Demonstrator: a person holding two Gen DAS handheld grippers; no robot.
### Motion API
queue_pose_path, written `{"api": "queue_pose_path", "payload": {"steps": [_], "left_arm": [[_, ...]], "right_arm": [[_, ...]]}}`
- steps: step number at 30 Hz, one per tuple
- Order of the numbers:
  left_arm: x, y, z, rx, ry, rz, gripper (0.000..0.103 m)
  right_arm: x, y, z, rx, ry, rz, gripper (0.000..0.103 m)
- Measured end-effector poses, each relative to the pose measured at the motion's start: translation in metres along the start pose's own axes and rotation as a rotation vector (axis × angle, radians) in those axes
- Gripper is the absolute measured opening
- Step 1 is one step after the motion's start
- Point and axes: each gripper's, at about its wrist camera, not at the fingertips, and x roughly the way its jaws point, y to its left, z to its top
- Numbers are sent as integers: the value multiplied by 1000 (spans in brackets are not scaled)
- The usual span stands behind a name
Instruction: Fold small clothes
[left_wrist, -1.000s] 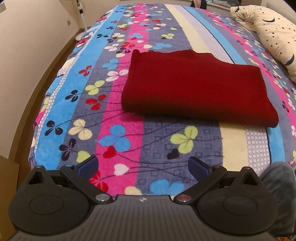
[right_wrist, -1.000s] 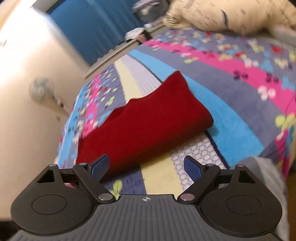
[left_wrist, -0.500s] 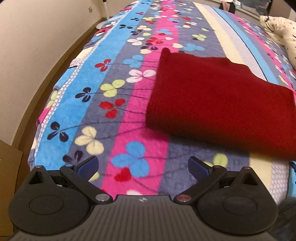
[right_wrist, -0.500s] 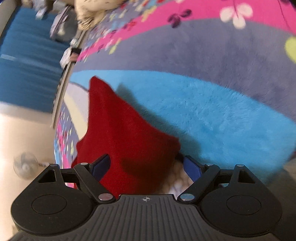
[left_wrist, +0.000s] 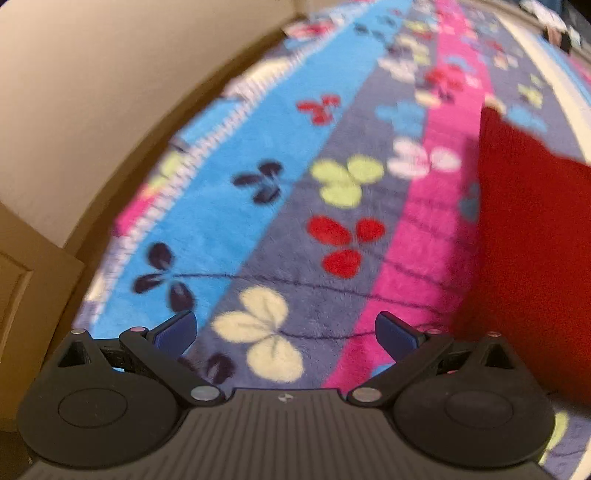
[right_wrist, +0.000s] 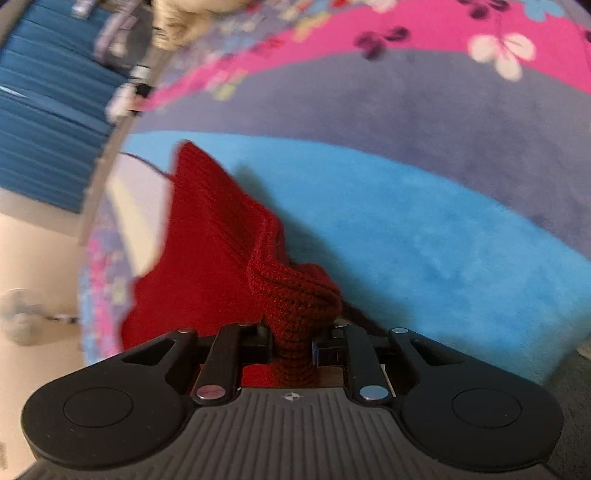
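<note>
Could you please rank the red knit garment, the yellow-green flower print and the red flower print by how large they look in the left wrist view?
1. red knit garment, though cut off by the frame edge.
2. yellow-green flower print and red flower print: these look alike, so I would not rank them.

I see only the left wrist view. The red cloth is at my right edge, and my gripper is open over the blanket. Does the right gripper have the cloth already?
Observer: Yes. In the right wrist view the right gripper is closing on a bunched corner of the red knitted cloth, which sits between its pads.
Operator: Is that corner lying flat?
Observer: No, it is puckered up into a thick ridge just ahead of the jaws.
Operator: What lies under it there?
Observer: The blanket's plain blue stripe, beside a grey one.
</note>
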Motion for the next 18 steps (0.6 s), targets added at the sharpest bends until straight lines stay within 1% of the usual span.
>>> {"api": "queue_pose_path", "payload": {"steps": [2,4,5,6,7,9,11,12,14,15,16,17,18], "left_arm": [[15,0,-3,-3,22,-56,103],[22,-1,-4,-14,24,-126,103],[24,-2,-5,-15,19,-158,103],[25,-3,-6,-10,7,-180,103],[24,-4,-8,-4,-11,-193,103],[24,-5,-10,6,-39,-212,103],[26,1,-11,-4,-51,-236,103],[26,5,-10,-15,-55,-253,103],[24,18,-6,-57,-62,-285,103],[22,26,-3,-79,-72,-283,103],[21,36,-1,-104,-91,-271,103],[20,44,1,-124,-106,-260,103],[21,51,2,-144,-113,-252,103]], "right_arm": [[1,16,-4,-30,-20,-68,18],[-2,41,-9,-104,-46,-158,17],[-6,57,-11,-147,-70,-188,17],[-15,76,-17,-217,-108,-213,17],[-24,97,-25,-304,-149,-220,17],[-43,151,-58,-571,-260,-199,16],[-59,204,-113,-876,-349,-135,16],[-62,228,-150,-1034,-383,-104,16],[-61,252,-220,-1294,-412,-25,16],[-57,258,-259,-1434,-412,22,16],[-51,262,-290,-1541,-403,60,16],[-44,262,-321,-1634,-374,95,16],[-33,258,-350,-1718,-315,126,16]]}}
